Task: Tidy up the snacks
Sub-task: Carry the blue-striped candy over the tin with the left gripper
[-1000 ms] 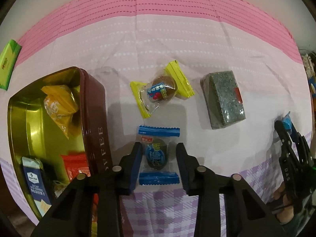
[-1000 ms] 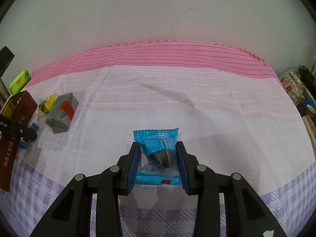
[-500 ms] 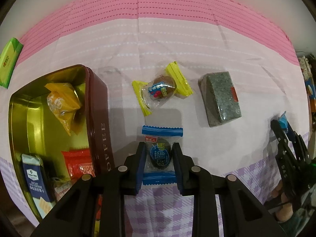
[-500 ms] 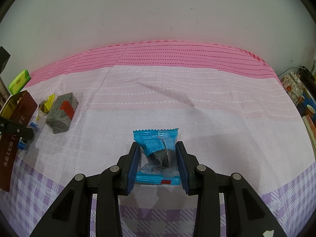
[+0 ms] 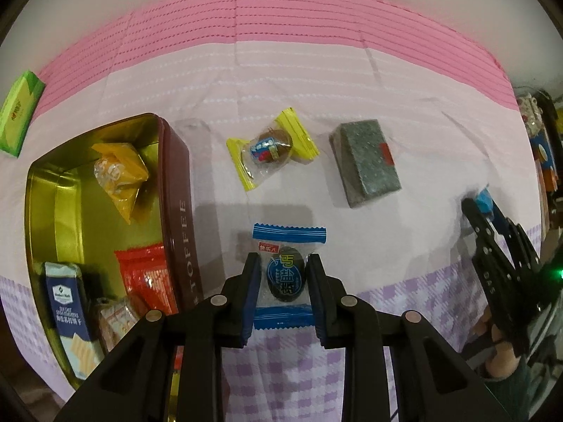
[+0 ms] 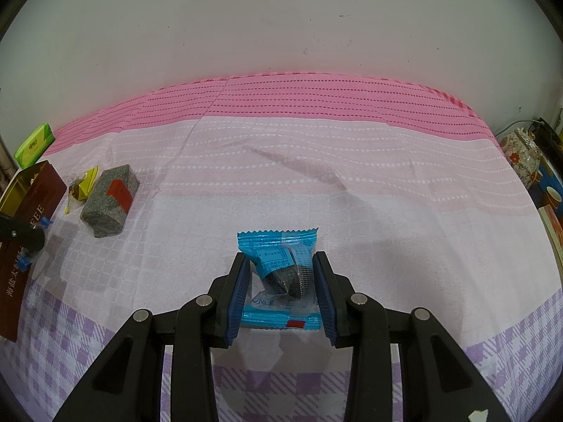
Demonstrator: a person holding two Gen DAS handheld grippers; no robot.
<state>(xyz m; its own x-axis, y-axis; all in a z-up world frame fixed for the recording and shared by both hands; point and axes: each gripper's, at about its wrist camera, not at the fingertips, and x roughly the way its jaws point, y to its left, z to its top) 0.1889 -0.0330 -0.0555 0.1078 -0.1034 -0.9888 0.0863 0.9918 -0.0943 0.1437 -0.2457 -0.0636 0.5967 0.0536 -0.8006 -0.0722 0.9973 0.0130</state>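
- Left wrist view: a tablecloth (image 5: 281,70) is covering the whole surface, running in bands — deep pink stripes far, pale pink in the middle, purple check near. A plain off-white wall (image 6: 281,35) is rising straight behind the far pink band.
- Left gripper (image 5: 283,276) is clamping a dark-blue wrapped candy (image 5: 285,276) by its sides, blue pads pressing the wrapper, candy sitting just right of the tin wall.
- A maroon toffee tin (image 5: 177,211) is lying open at left, gold inside, holding an orange packet (image 5: 121,176), a red packet (image 5: 147,281) and a navy cracker packet (image 5: 67,299).
- A yellow-ended wrapped candy (image 5: 271,147) is lying beyond the held one, apart from the tin; a grey speckled block with a red label (image 5: 366,161) is lying to its right, apart from it.
- A green packet (image 5: 19,116) is sitting at the far left edge, on the deep pink band.
- Right wrist view: right gripper (image 6: 281,281) is closing on a light-blue wrapped candy (image 6: 279,274), pads pressing both sides, cloth showing beneath.
- Open cloth is stretching wide ahead and to the right of the right gripper; wrinkles are crossing the pale pink band.
- Right table edge is bordered by clutter: a floral pot (image 6: 520,154) and a cup (image 6: 554,198) beside it.
- Tin, yellow candy and grey block are crowding the left side in this view; the left gripper's tip is showing there against the tin.
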